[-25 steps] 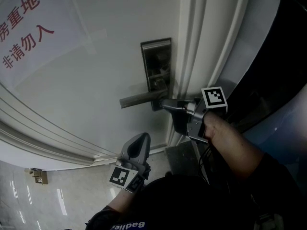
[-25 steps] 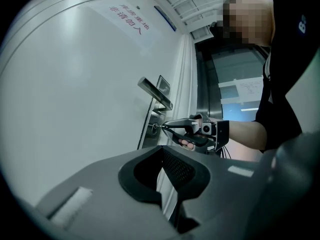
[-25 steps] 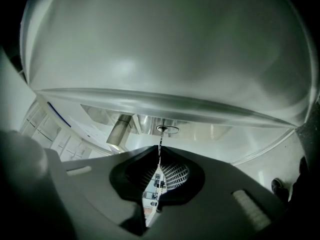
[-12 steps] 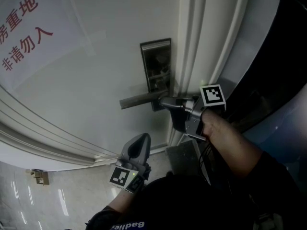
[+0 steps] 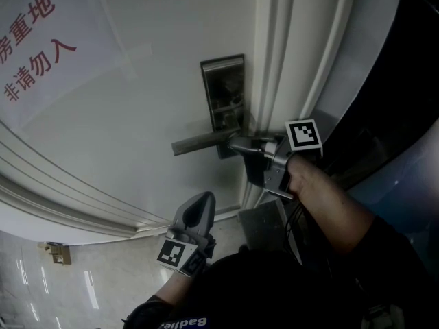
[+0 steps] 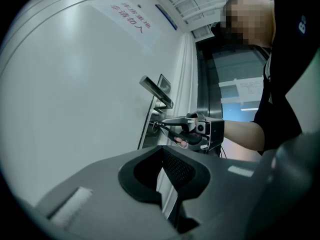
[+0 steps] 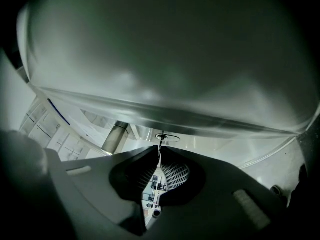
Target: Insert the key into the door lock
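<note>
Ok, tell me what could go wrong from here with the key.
The right gripper pinches the key at the keyhole by its jaw tips only, and those jaws have just been opening: the key may slip or drop. The door handle lies close beside the gripper and might get bumped.

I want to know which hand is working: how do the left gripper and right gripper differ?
The right gripper is up at the door lock; the left gripper hangs lower, away from it. The right gripper's jaws pinch the key, having just eased open slightly; the left gripper's jaws are shut on nothing. Both are the same grey two-jaw tool.
</note>
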Action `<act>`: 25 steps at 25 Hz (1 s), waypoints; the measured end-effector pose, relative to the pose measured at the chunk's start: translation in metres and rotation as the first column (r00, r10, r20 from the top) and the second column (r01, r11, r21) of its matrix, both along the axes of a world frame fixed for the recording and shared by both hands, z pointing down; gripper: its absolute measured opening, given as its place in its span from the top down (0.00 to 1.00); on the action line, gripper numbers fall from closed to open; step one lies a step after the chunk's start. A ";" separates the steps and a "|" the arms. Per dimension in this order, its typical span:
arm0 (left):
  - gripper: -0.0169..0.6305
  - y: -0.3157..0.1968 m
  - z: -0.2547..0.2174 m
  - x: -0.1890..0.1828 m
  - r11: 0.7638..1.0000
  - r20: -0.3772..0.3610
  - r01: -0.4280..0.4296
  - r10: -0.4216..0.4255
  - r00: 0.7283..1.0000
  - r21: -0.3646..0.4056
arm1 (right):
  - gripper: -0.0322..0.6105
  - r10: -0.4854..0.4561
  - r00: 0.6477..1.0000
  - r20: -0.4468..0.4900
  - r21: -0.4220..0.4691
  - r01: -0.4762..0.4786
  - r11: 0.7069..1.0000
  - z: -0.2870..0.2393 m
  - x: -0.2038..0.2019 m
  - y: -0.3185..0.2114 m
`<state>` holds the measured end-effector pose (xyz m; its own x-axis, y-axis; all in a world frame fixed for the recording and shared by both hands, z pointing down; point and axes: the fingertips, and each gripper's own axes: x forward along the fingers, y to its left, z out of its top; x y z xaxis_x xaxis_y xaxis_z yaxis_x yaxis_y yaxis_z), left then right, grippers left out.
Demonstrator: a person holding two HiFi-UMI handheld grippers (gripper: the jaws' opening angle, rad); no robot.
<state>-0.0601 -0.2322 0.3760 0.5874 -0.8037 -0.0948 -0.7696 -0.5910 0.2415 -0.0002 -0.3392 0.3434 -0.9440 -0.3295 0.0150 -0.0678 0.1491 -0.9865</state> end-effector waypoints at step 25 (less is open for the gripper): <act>0.94 0.029 -0.007 -0.003 0.998 0.028 -0.060 0.059 0.998 0.023 | 0.77 0.038 0.998 0.055 0.040 -0.041 0.998 0.005 0.000 0.049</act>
